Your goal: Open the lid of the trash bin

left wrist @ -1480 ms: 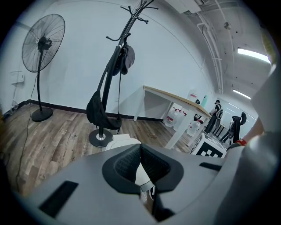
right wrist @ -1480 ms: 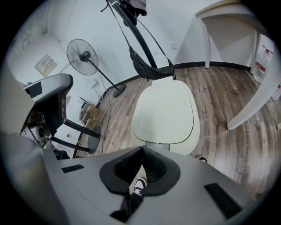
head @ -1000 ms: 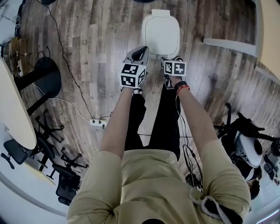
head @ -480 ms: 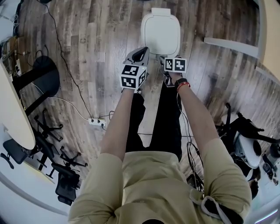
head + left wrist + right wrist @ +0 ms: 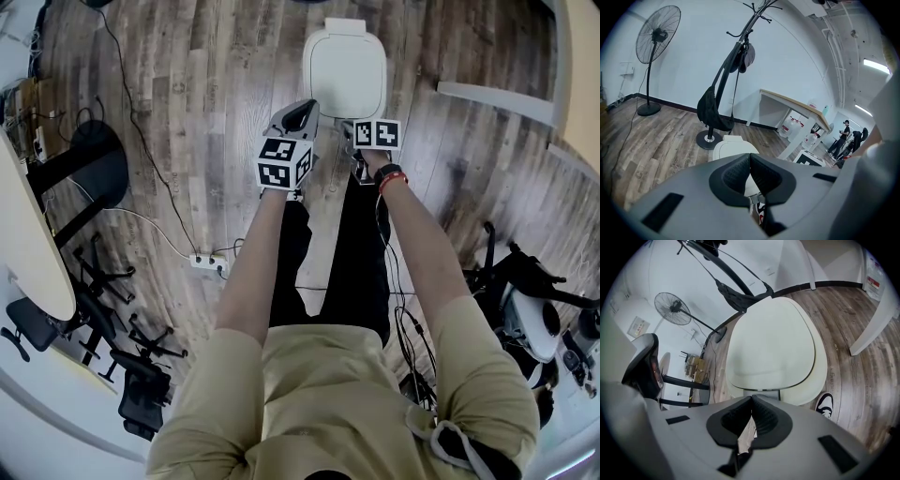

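Trash bin (image 5: 347,73) top centre, lid down. Just below it, left hand-held gripper (image 5: 298,114) and right hand-held gripper (image 5: 359,133), jaws together, empty.

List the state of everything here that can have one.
trash bin lid: closed, lying flat on the bin
left gripper: jaws together, holding nothing
right gripper: jaws together, holding nothing, just short of the lid
pedestal fan: upright; running or not, cannot tell
black bag: hanging from the coat rack
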Demonstrator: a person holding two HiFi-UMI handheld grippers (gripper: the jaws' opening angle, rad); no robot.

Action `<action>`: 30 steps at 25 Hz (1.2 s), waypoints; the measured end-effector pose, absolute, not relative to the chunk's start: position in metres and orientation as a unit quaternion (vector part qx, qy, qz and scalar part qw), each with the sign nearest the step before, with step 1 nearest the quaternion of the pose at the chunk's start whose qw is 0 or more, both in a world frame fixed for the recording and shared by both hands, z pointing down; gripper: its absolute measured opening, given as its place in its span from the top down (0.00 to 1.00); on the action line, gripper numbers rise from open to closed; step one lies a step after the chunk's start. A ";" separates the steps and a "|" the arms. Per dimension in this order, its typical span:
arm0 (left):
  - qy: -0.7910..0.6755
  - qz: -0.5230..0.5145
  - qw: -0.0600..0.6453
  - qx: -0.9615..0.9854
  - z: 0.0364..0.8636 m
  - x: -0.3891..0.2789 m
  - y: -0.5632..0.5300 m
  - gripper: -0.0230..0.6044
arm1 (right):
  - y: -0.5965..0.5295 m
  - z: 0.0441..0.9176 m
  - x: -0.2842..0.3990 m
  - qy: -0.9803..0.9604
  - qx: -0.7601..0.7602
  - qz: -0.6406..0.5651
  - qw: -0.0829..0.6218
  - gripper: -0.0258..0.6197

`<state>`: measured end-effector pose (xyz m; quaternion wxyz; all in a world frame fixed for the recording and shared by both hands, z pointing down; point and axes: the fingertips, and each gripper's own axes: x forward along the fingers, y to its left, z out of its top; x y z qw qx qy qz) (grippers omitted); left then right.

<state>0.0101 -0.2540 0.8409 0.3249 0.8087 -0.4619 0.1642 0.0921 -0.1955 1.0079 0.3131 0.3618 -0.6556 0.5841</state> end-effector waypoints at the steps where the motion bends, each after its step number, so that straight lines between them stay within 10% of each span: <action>1: -0.463 0.162 0.325 0.808 0.840 0.010 -0.255 0.92 | -0.196 1.008 0.092 -0.658 0.360 0.583 0.314 0.94; 30: -0.466 0.159 0.335 0.803 0.844 0.010 -0.246 0.92 | -0.191 1.009 0.089 -0.711 0.354 0.503 0.342 0.94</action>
